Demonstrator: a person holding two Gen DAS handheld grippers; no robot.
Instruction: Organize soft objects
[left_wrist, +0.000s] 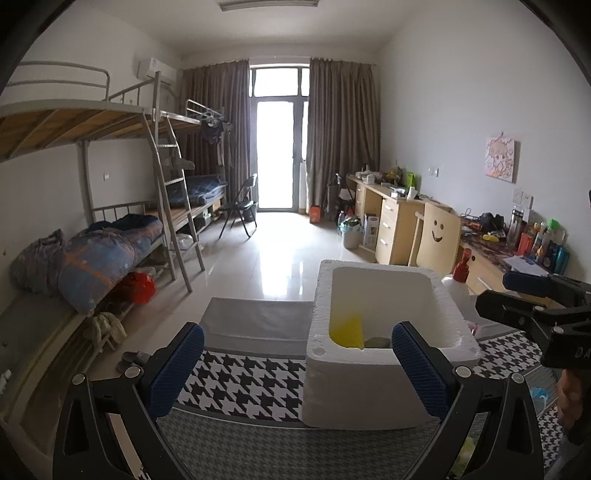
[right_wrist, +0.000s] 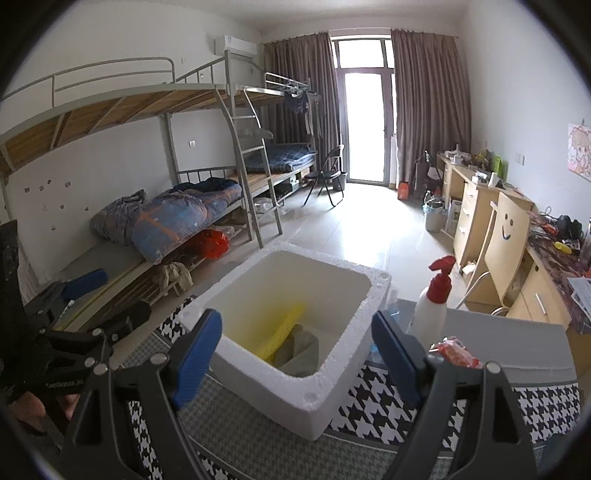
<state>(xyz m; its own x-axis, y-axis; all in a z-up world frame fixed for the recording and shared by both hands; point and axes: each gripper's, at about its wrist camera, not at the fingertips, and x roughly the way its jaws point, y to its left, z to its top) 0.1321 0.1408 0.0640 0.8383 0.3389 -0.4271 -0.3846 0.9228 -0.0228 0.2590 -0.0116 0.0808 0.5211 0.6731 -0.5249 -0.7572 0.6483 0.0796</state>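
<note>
Both claws, left claw (left_wrist: 297, 352) and right claw (right_wrist: 295, 341), open and empty; risk: foam box (right_wrist: 332, 384) just ahead, light, shoved by a low reach toward yellow item (right_wrist: 282, 330).

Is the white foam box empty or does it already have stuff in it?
Not empty. The foam box holds a yellow cloth and a grey-green cloth at the bottom, with most of its space unfilled.

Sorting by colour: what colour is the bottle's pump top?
Red pump top on a white bottle, clearest in the right wrist view.
</note>
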